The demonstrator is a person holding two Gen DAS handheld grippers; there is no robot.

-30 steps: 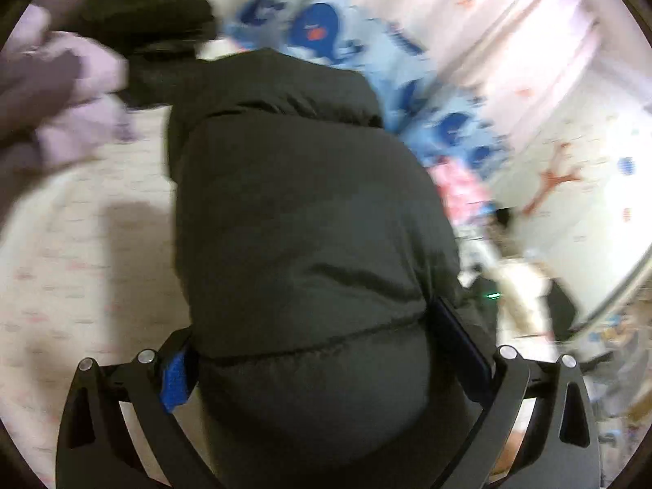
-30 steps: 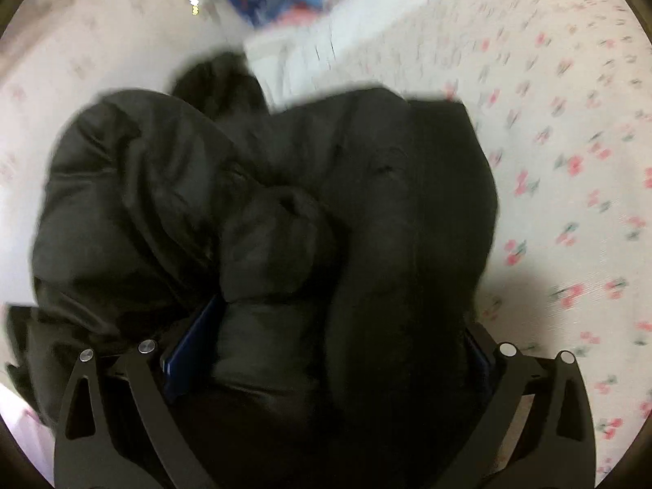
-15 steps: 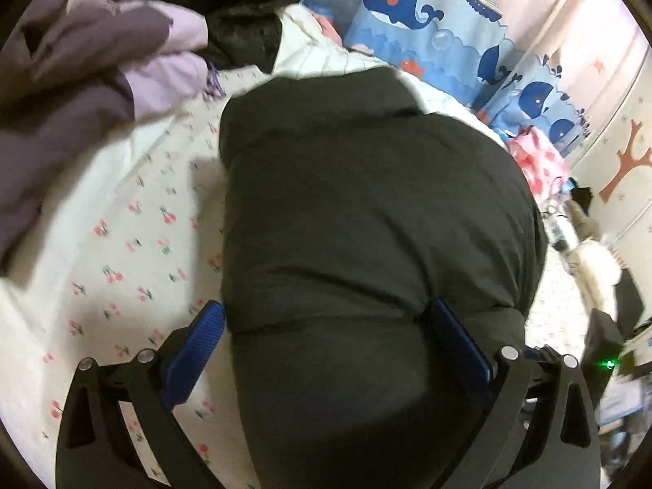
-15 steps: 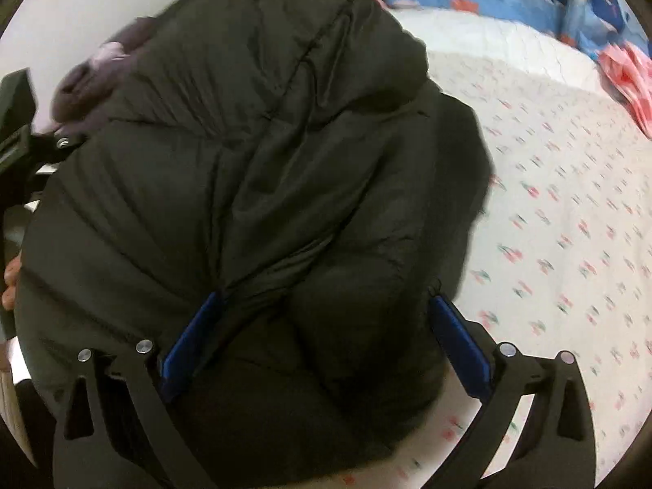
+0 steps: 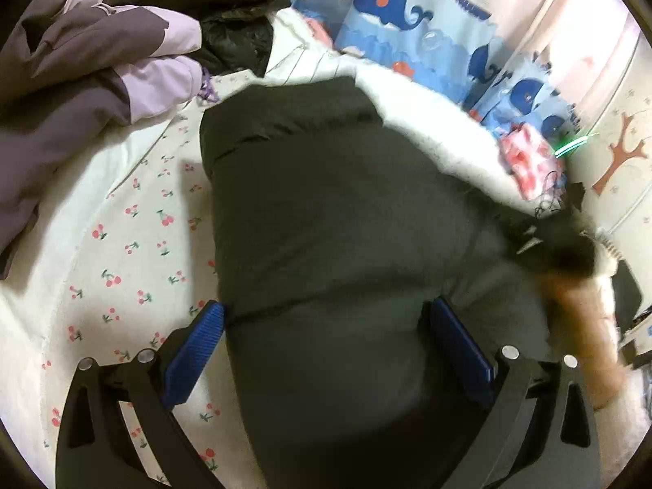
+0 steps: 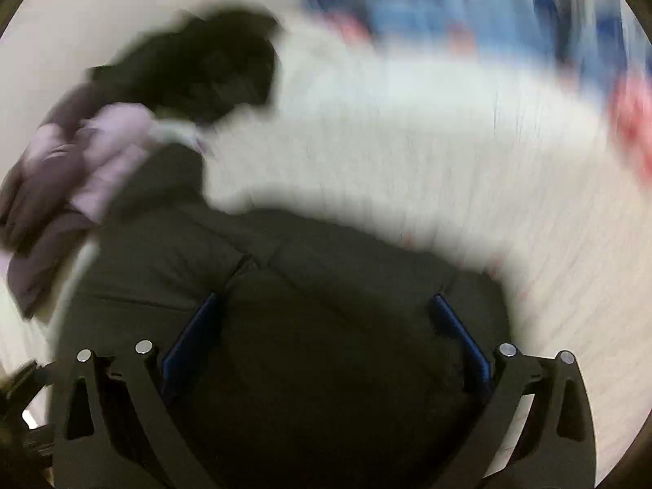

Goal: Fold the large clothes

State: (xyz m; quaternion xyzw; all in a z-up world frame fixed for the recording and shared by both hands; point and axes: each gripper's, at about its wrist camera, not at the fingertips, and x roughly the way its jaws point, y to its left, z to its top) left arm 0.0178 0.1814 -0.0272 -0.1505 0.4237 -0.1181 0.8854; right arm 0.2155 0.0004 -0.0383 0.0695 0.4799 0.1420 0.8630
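Now the dark jacket (image 5: 338, 252) lies on the cherry-print sheet (image 5: 122, 252), filling the middle of both views. The left gripper (image 5: 326, 326) stands wide open, its blue pads (image 5: 195, 350) on either side of the jacket's padded bulk; whether they press the cloth I cannot tell. The right gripper (image 6: 326, 326) is just as wide, with the jacket (image 6: 309, 326) bunched between its fingers, though this view is badly blurred. A purple coat (image 5: 81, 69) and black clothes (image 5: 228, 8) are heaped at the far left. A whale-print cloth (image 5: 407, 16) hangs beyond the bed. A blurred arm (image 5: 582, 326) shows at the right.
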